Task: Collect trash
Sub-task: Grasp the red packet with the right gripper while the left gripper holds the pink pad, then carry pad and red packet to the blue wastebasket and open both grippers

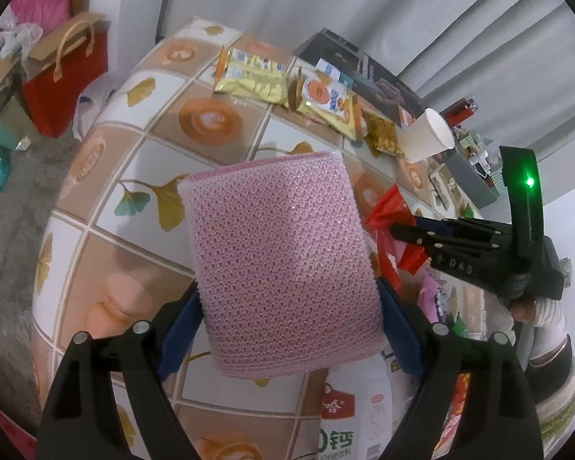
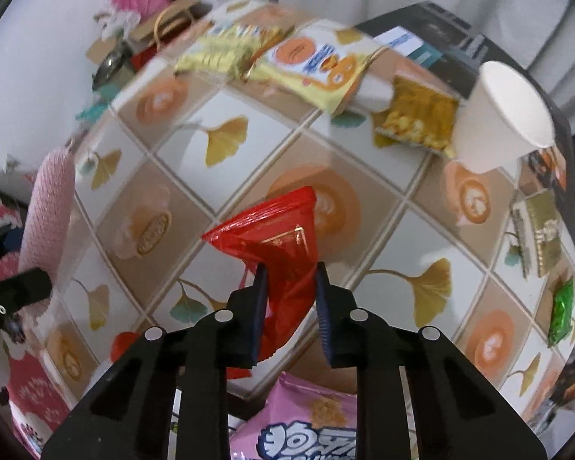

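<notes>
My left gripper is shut on a pink mesh sponge, its blue pads pressing both side edges, and holds it above the tiled-pattern tablecloth. From the right wrist view the sponge shows edge-on at the far left. My right gripper is shut on a crumpled red plastic wrapper, pinched between its blue pads just over the table. The left wrist view shows that gripper and the red wrapper right of the sponge.
Along the table's far edge lie two yellow snack bags, a popcorn packet and a tipped white paper cup. A green wrapper lies at right and a pink snack bag below the gripper. A red gift bag stands on the floor.
</notes>
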Motion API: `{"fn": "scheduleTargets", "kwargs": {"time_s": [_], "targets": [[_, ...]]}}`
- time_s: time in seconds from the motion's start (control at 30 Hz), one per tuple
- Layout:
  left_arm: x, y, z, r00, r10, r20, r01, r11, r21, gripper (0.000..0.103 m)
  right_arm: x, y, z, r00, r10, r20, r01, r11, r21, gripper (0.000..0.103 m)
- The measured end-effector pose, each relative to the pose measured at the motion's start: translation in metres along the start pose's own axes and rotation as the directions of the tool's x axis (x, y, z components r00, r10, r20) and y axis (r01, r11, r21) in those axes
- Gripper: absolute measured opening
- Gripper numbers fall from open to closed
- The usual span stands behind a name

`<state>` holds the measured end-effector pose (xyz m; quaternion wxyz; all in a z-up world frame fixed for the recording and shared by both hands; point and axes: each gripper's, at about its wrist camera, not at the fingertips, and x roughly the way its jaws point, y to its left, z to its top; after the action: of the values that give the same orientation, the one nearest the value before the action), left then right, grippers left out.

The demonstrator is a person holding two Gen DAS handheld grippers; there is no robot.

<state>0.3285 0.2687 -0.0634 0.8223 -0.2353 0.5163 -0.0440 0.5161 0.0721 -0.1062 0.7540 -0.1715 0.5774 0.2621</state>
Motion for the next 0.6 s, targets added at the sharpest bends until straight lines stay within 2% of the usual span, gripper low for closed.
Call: {"fn": "scheduleTargets", "kwargs": {"time_s": [0.17, 0.37, 0.5, 0.6], "targets": [[-0.022, -0.015, 0.0, 0.999, -0.002, 0.036, 0.002, 1.0, 0.024, 0.084, -0.035, -0.011, -0.003, 0.996, 0.028, 0.08, -0.033, 0.998, 0.052, 0.021], [-0.056, -0.055, -0.005, 0.997, -0.013, 0.081, 0.006, 0.995, 0.097, 0.084, -0.098, -0.028, -0.02, 0.978, 0.059, 0.199, -0.082, 0.99, 0.11, 0.021], [-0.08, -0.103, -0.018, 0.994, -0.042, 0.103, 0.024, 0.984, 0.178, 0.084, -0.151, -0.046, -0.051, 0.954, 0.061, 0.293, -0.11, 0.982, 0.153, 0.021], [-0.091, -0.148, -0.036, 0.992, -0.073, 0.098, 0.046, 0.967, 0.253, 0.084, -0.191, -0.065, -0.089, 0.932, 0.048, 0.359, -0.127, 0.972, 0.199, 0.021]]}}
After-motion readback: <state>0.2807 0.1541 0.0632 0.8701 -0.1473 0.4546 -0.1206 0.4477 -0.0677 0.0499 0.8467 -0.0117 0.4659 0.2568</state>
